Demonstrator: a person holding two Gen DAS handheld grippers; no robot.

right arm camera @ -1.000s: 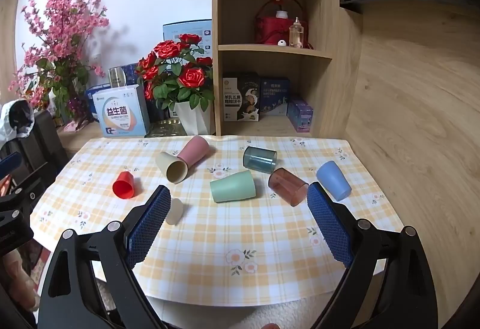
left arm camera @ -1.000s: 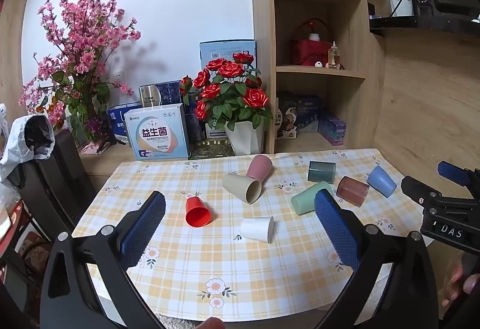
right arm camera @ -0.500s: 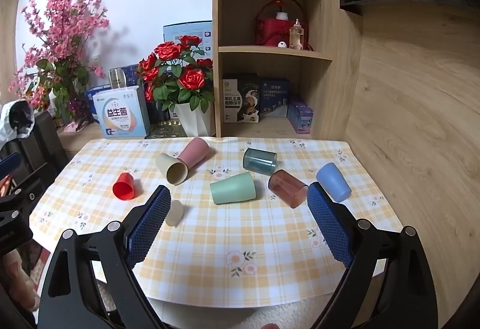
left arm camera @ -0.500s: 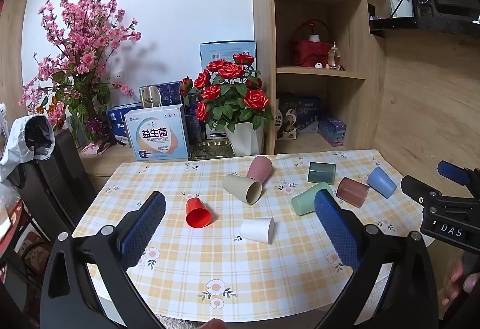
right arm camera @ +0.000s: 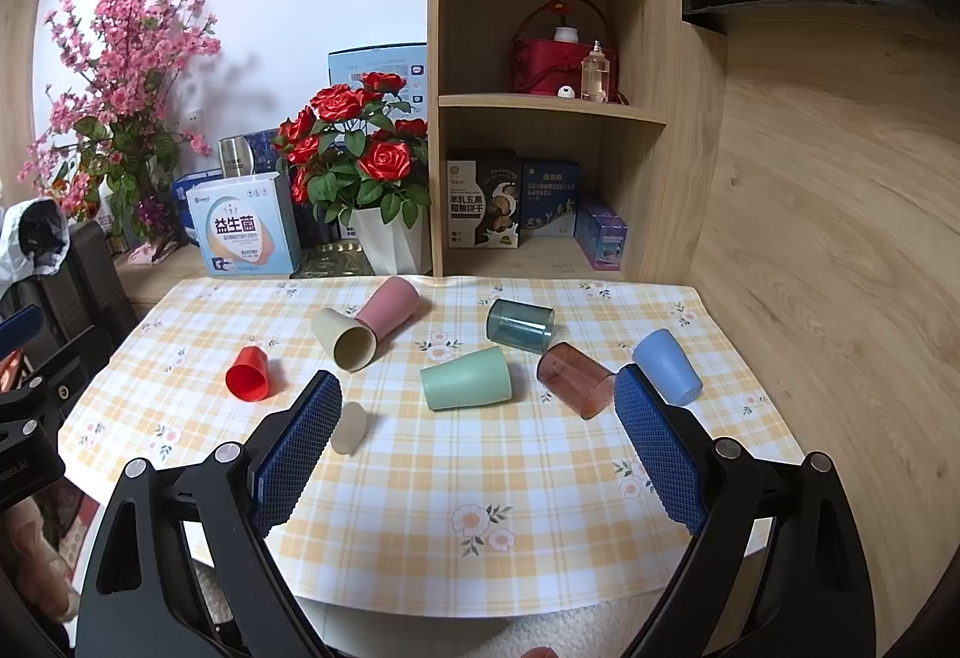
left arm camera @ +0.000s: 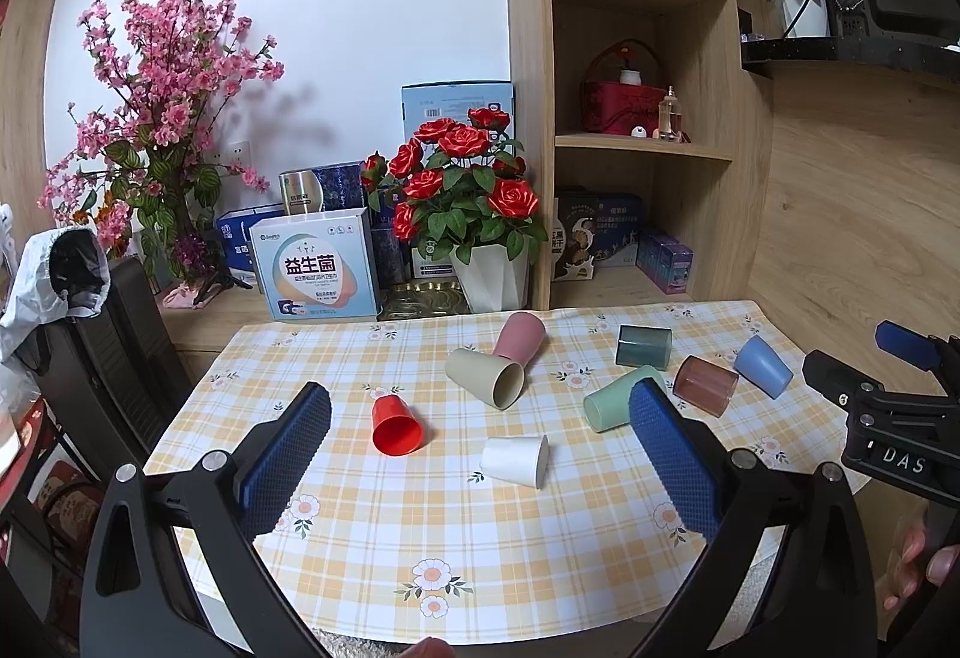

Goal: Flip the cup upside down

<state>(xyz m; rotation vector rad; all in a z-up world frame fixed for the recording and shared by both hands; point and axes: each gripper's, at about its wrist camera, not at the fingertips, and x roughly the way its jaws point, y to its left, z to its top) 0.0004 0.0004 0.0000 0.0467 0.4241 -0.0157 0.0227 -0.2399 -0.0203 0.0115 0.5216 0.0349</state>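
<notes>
We held both tools back from the table (left arm camera: 540, 550), above its near edge, and nothing had been touched. The left gripper (left arm camera: 480, 454) stood with its jaws spread wide and nothing between them; the right gripper (right arm camera: 474, 448) was likewise wide apart and empty. Eight cups lay on their sides on the checked cloth, none standing on its rim: a red cup (left arm camera: 395, 425) at the left, a white cup (left arm camera: 516, 461) nearest us, a beige cup (left arm camera: 485, 377) touching a pink cup (left arm camera: 519, 337) behind it, a green cup (right arm camera: 465, 386) in the middle, then a dark teal cup (right arm camera: 519, 325), a brown translucent cup (right arm camera: 575, 379) and a blue cup (right arm camera: 666, 367) toward the right. We judged the task not yet begun: no cup was gripped, lifted or turned mouth-down. We could not tell which cup was meant. The white one lay closest to the left tool, the brown and blue ones closest to the right. Everything remained: reaching in, closing on a cup's wall, raising it, rotating it, and setting it down on its mouth.
</notes>
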